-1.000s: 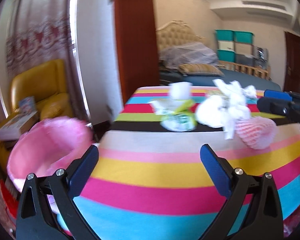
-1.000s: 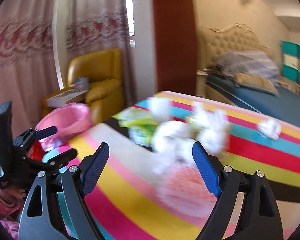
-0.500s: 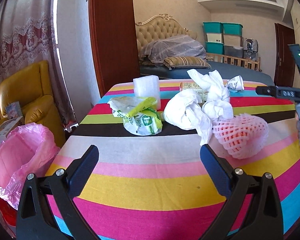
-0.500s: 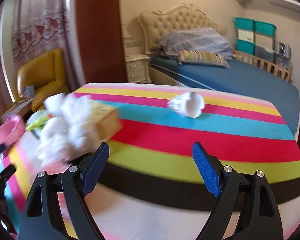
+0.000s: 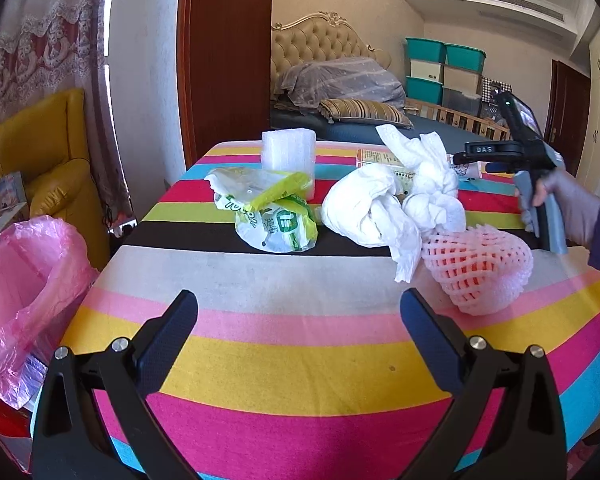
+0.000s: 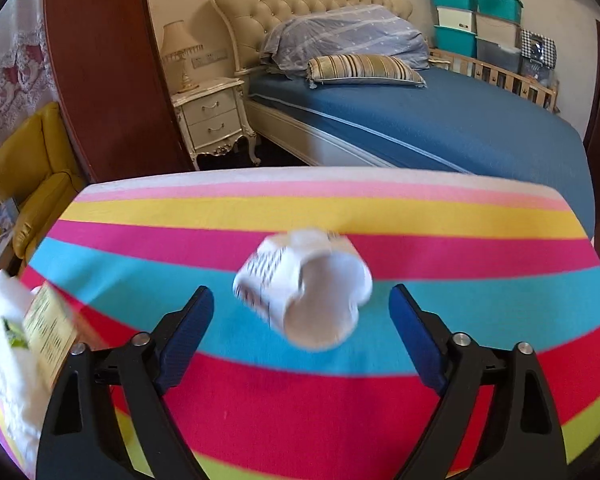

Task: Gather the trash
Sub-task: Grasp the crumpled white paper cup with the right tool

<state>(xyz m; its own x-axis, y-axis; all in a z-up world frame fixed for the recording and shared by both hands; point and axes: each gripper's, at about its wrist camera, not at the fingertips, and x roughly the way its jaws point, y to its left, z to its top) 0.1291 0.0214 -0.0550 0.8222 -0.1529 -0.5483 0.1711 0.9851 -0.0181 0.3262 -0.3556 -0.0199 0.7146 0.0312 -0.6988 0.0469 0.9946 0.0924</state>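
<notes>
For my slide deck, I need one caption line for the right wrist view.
Right gripper, jaws opening, lines up on a crumpled paper cup lying on the striped tablecloth.

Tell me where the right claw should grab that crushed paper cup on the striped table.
Grip the crushed paper cup across its flattened printed side walls, coming down from above the near side. It lies tipped over, open mouth toward the right claw, whose jaws are opening with nothing between them.

1 crumpled cup, 1 foam net, perhaps 2 tissue wads, 1 pink bag
</notes>
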